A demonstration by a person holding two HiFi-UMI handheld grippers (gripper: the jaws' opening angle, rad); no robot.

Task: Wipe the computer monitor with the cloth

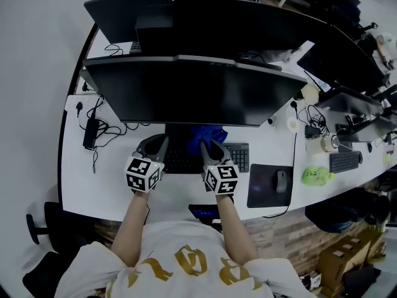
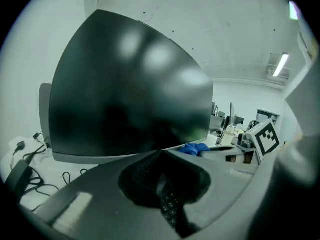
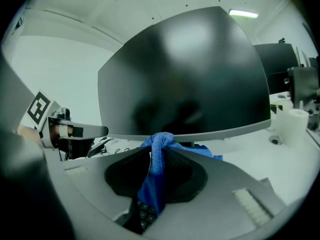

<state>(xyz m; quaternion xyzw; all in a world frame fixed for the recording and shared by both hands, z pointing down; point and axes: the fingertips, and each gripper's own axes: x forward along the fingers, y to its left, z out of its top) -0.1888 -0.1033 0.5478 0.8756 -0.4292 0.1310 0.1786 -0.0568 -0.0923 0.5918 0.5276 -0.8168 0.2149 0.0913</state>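
The wide dark monitor stands on the white desk, right in front of me. My right gripper is just below its lower edge, over the keyboard, and is shut on a blue cloth. In the right gripper view the blue cloth is bunched between the tips of the right gripper and hangs down, with the monitor close ahead. My left gripper is beside it to the left. In its own view the left gripper is shut with nothing in it, facing the monitor.
A mouse lies on a black pad to the right, with a green object, a tape roll and a second keyboard beyond. Cables and a power adapter lie at left. More monitors stand behind.
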